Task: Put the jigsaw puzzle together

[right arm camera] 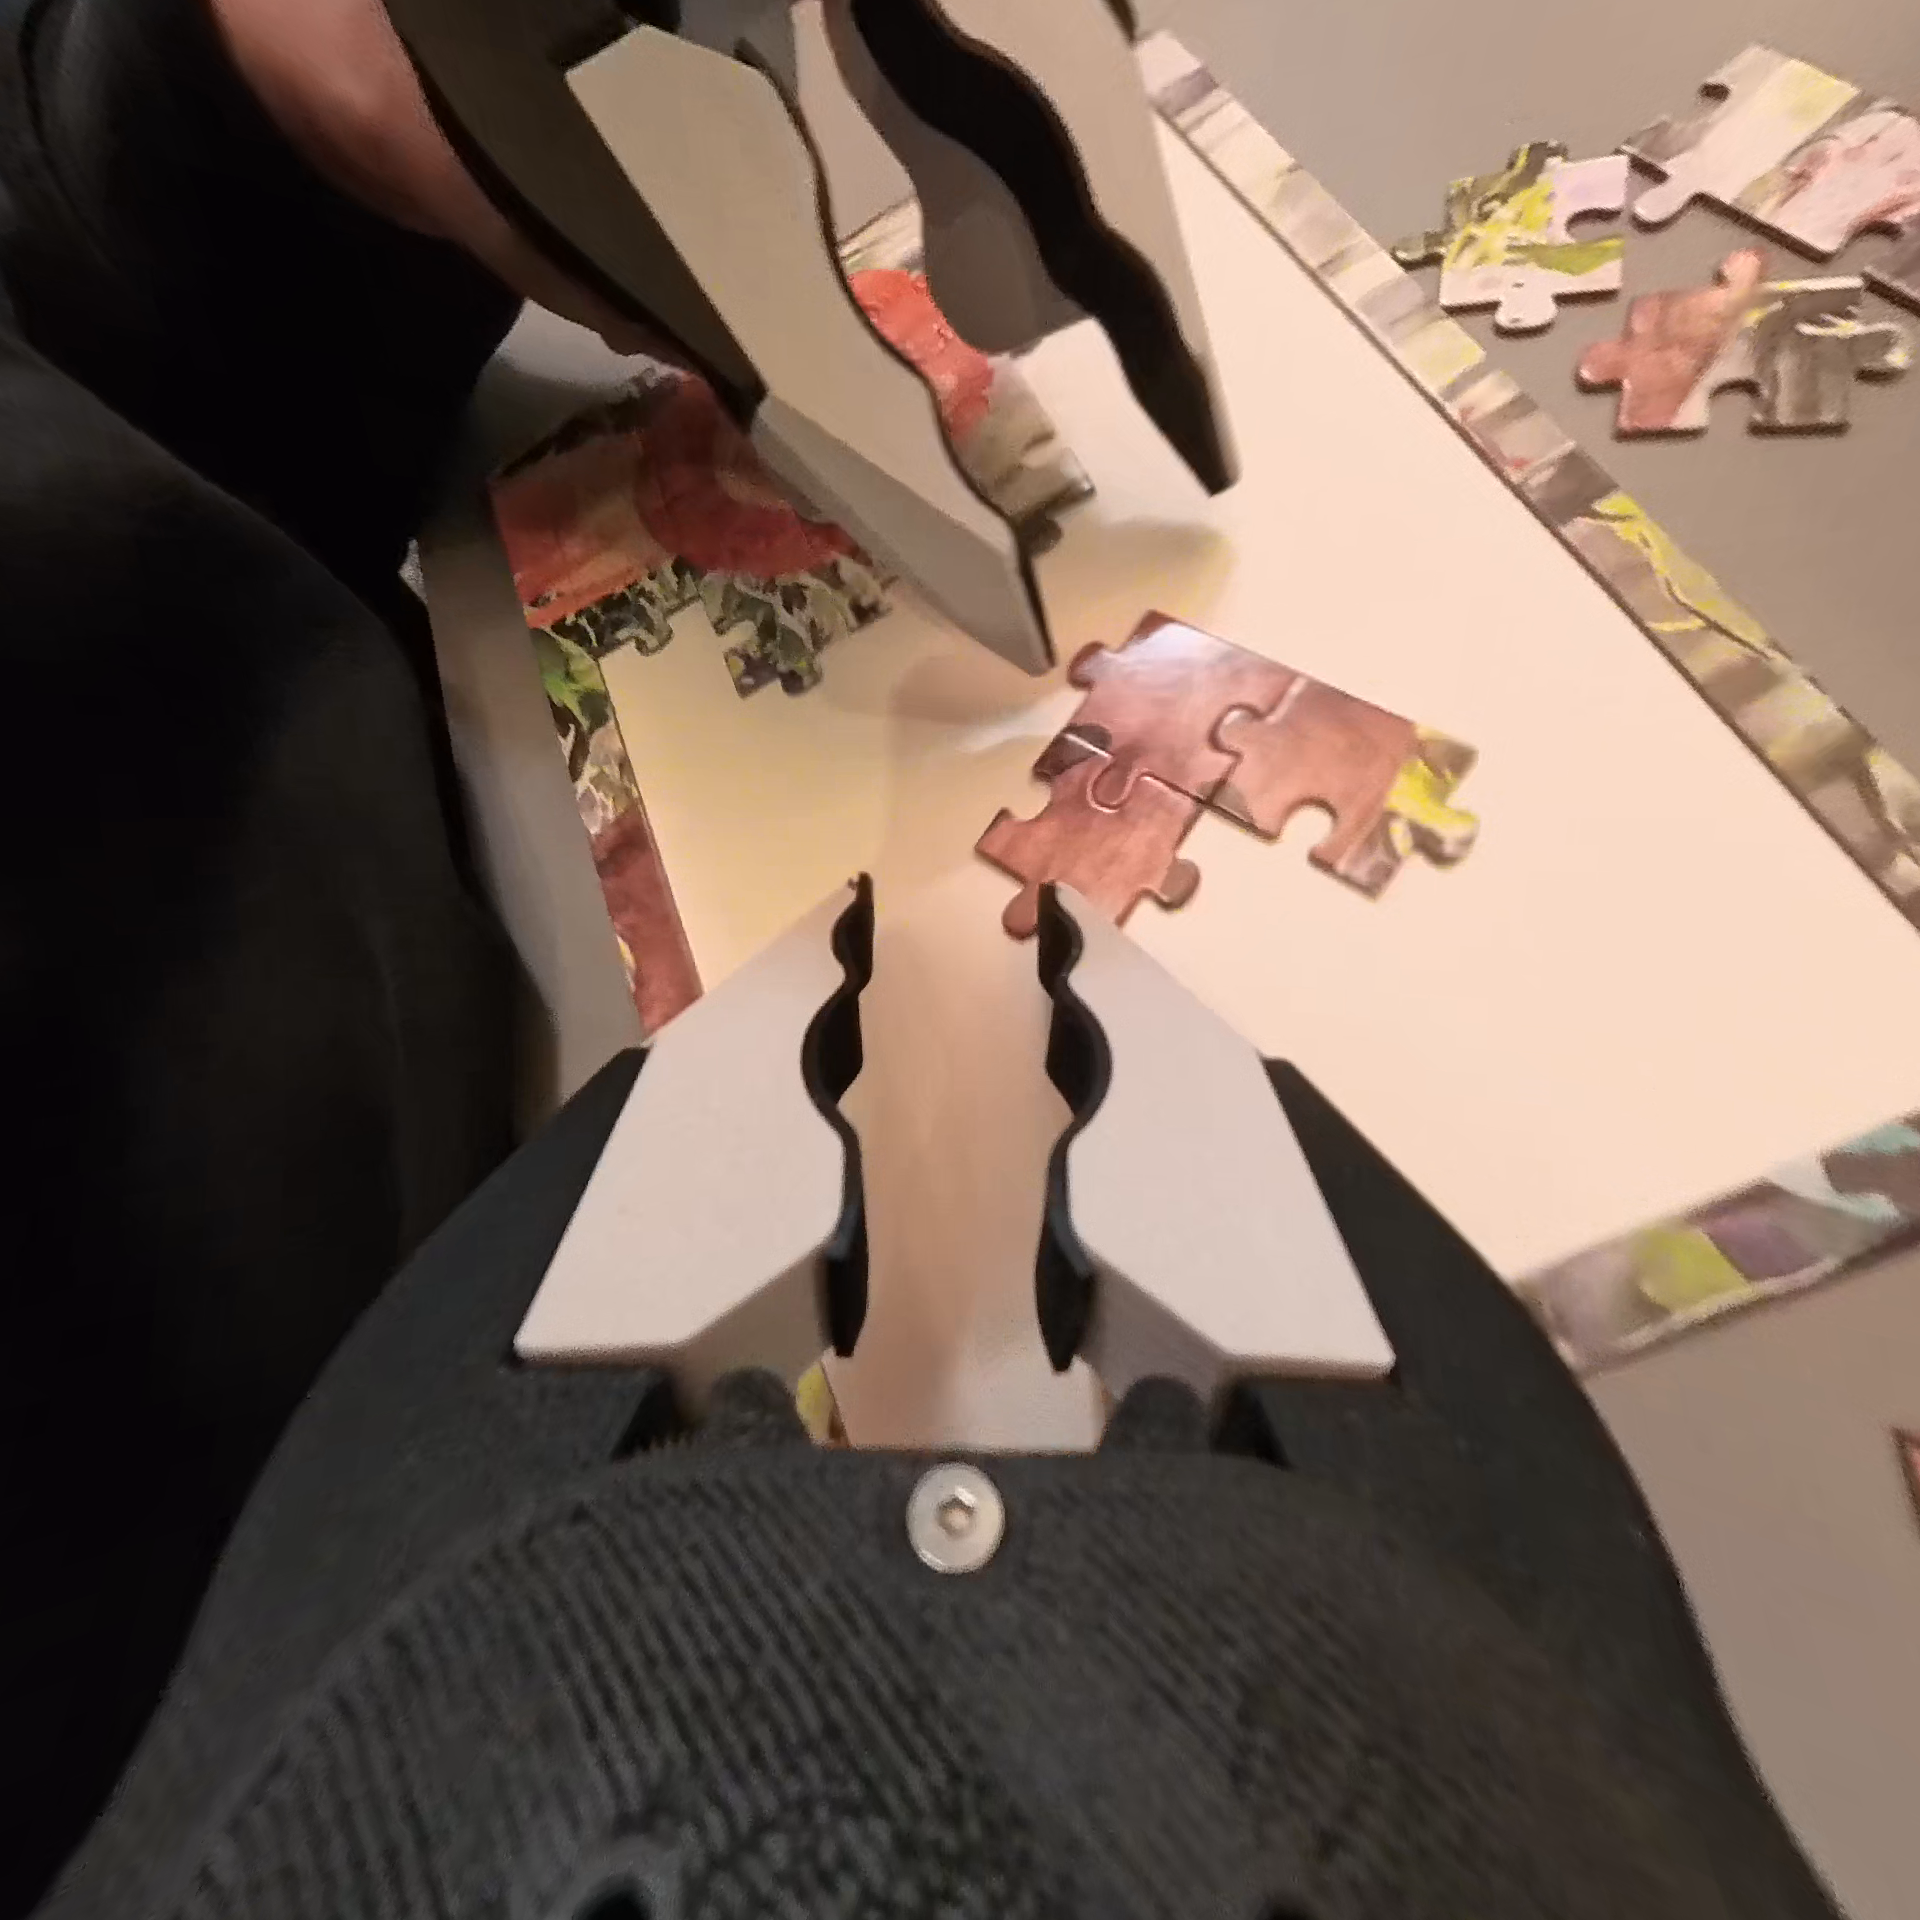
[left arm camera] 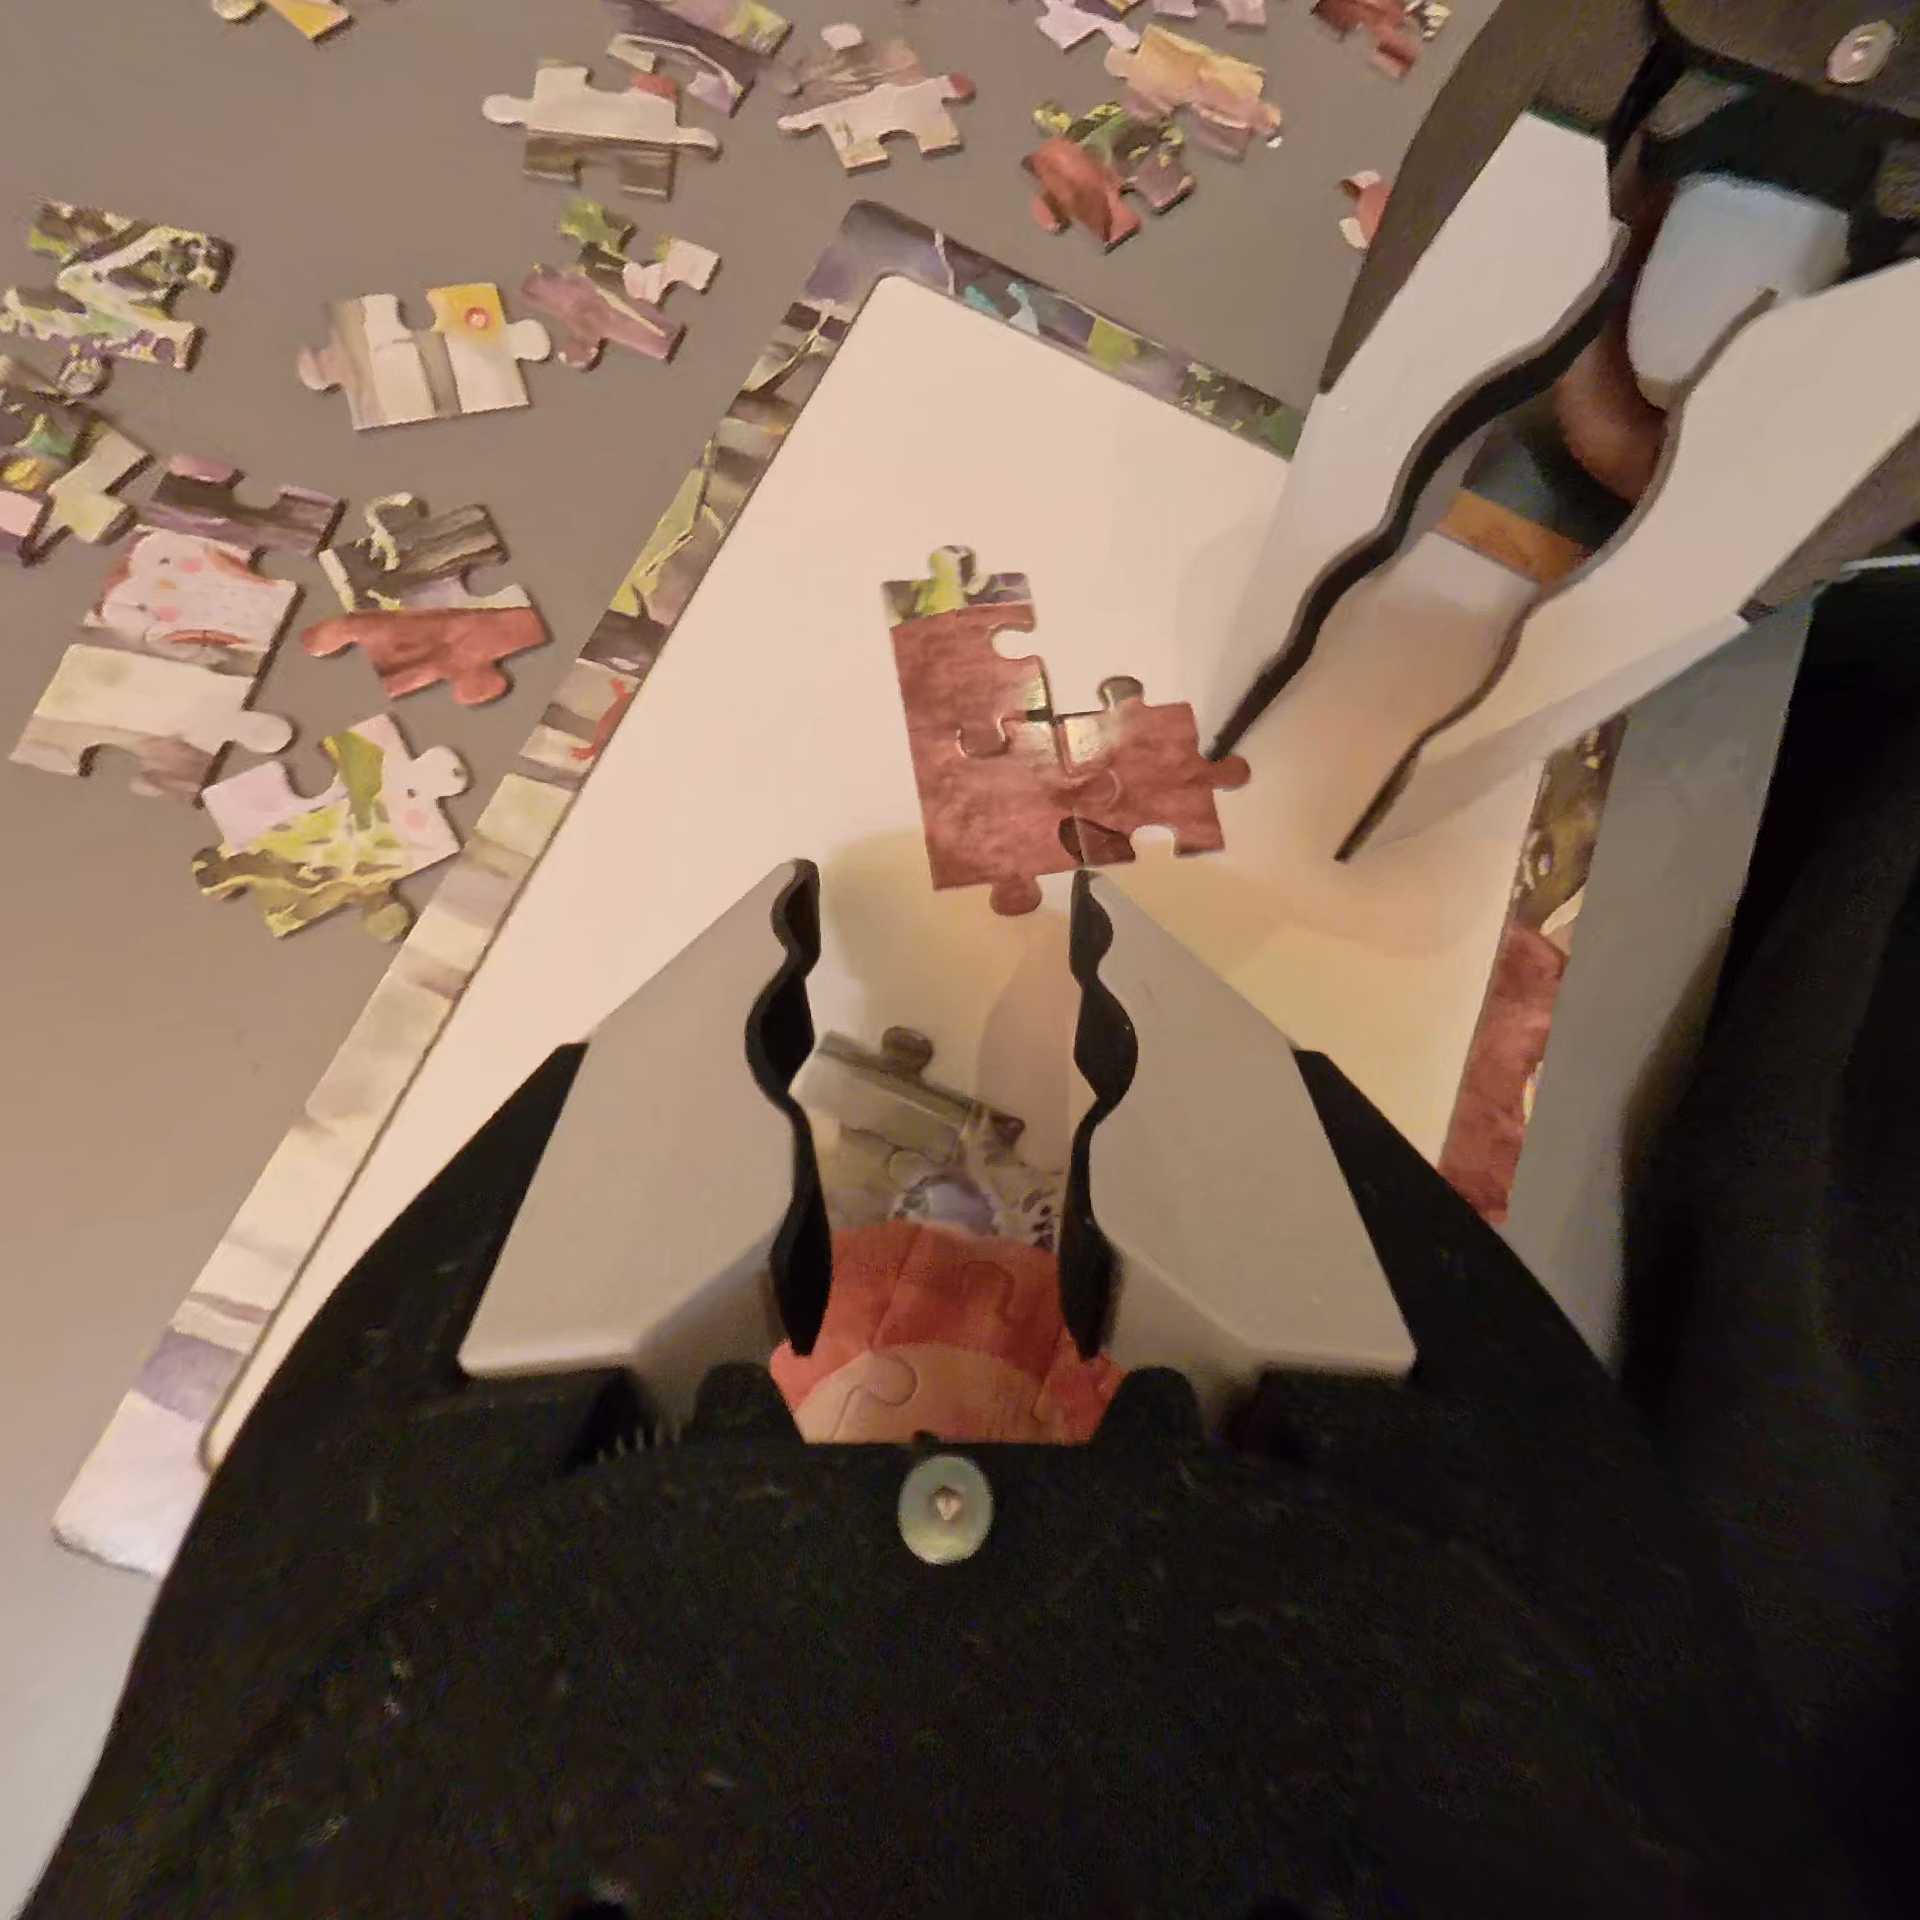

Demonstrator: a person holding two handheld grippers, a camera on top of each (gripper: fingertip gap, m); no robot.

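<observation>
Left gripper (left arm camera: 940, 883) empty, narrow gap; right gripper (right arm camera: 951, 899) likewise. Joined cluster (left arm camera: 1049, 732) flat on white board (left arm camera: 790, 644), just past both tip pairs, right fingertip (left arm camera: 1221, 743) at its edge. Long axis diagonal, green end toward frame (left arm camera: 665, 561). Loose pieces (left arm camera: 416, 353) beyond, on table (left arm camera: 156, 1039).

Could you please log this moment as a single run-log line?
left gripper: open, empty | right gripper: open, empty | joined reddish pieces: flat inside puzzle frame, between both jaws | loose pieces: outside frame
</observation>
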